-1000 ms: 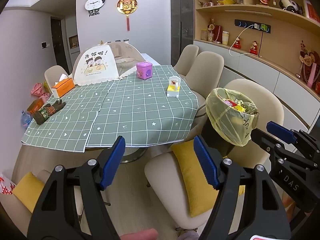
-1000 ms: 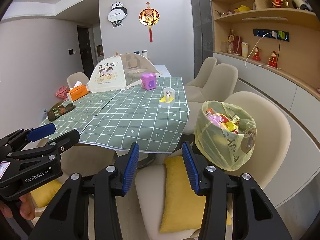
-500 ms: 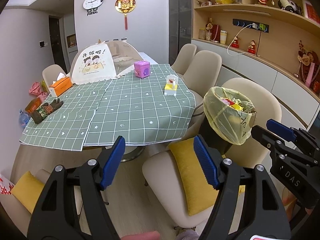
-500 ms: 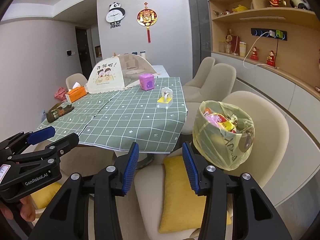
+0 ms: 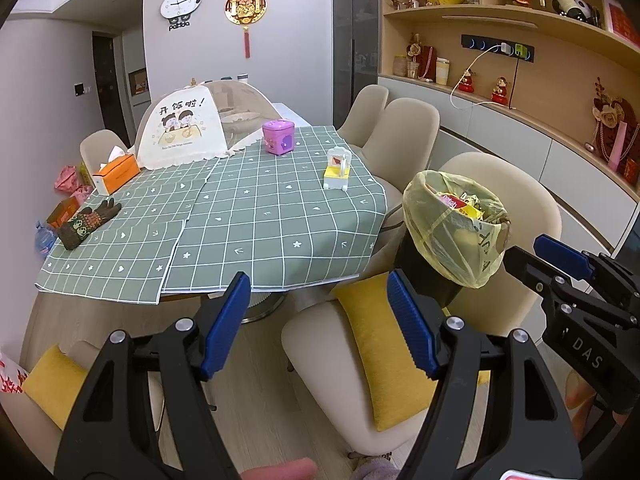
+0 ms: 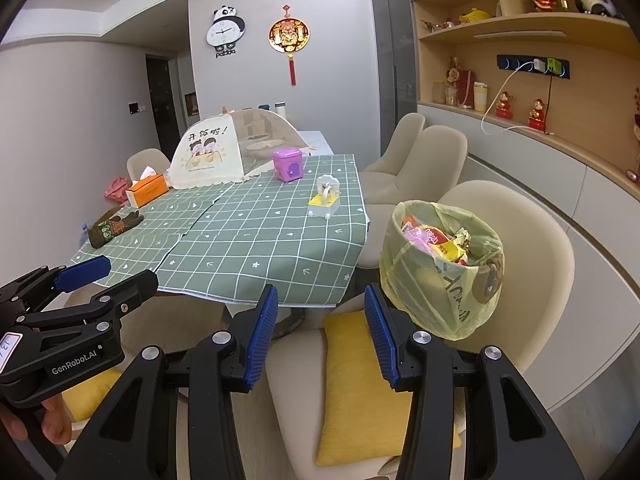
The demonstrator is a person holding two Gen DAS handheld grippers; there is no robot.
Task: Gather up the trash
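Note:
A black bin lined with a yellow bag point(image 5: 452, 236) point(image 6: 440, 280) stands on a beige chair, filled with wrappers point(image 6: 436, 240). My left gripper point(image 5: 318, 292) is open and holds nothing; it hangs in the air short of the chair, with the bin off to its right. My right gripper point(image 6: 320, 300) is also open and empty, and the bin sits just beyond its right finger. Each view catches the other gripper at its edge: the right gripper point(image 5: 560, 256) beside the bin, the left gripper point(image 6: 100, 276) near the table's corner.
A table with a green checked cloth point(image 5: 260, 232) carries a purple box point(image 5: 279, 137), a white and yellow holder point(image 5: 337, 168), a mesh food cover point(image 5: 180, 128), an orange tissue box point(image 5: 116, 174) and a glove point(image 5: 86, 222). Beige chairs with yellow cushions point(image 6: 360, 392) stand around it.

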